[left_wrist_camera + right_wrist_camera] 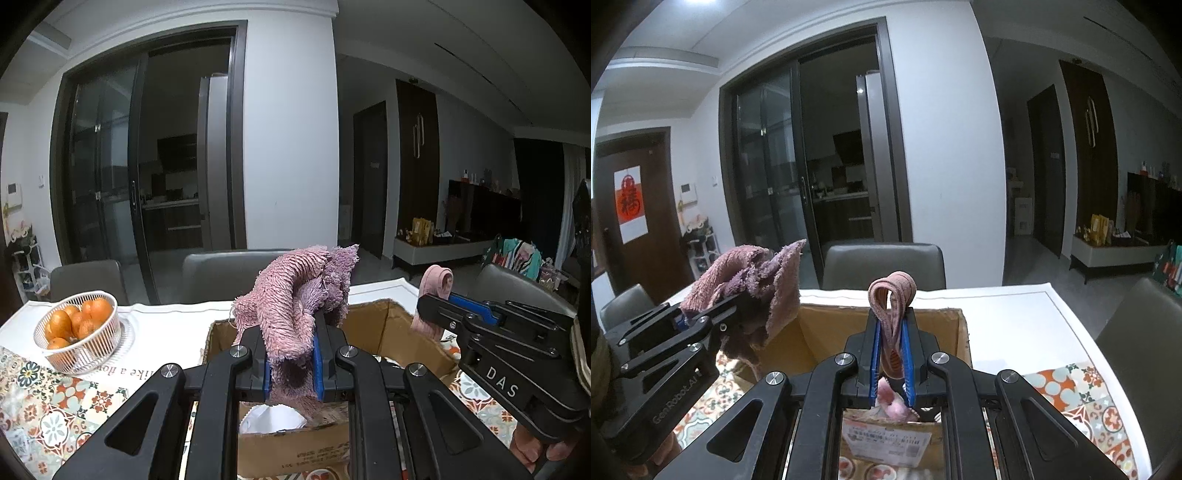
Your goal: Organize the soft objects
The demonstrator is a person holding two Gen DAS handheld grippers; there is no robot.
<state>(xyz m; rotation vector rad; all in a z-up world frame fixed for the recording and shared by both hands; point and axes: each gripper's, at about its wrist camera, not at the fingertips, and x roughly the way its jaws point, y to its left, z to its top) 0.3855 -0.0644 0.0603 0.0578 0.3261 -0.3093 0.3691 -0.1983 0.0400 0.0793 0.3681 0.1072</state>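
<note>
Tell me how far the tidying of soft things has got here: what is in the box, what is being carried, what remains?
Done: something white already lies inside the cardboard box. In hand: the left hand-held gripper is shut on a fluffy purple towel, the right hand-held gripper on a folded pink cloth, both held above the open box. Left: dropping both in. No other loose soft item shows on the table.

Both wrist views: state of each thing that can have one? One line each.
Left gripper: jaws shut on the purple towel.
Purple towel: bunched, held above the box.
Right gripper: jaws shut on the pink cloth.
Pink cloth: folded in a loop, held above the box.
Cardboard box: open, flaps up, on the table.
White basket: upright, holding oranges.
Sliding glass door: partly open.
</note>
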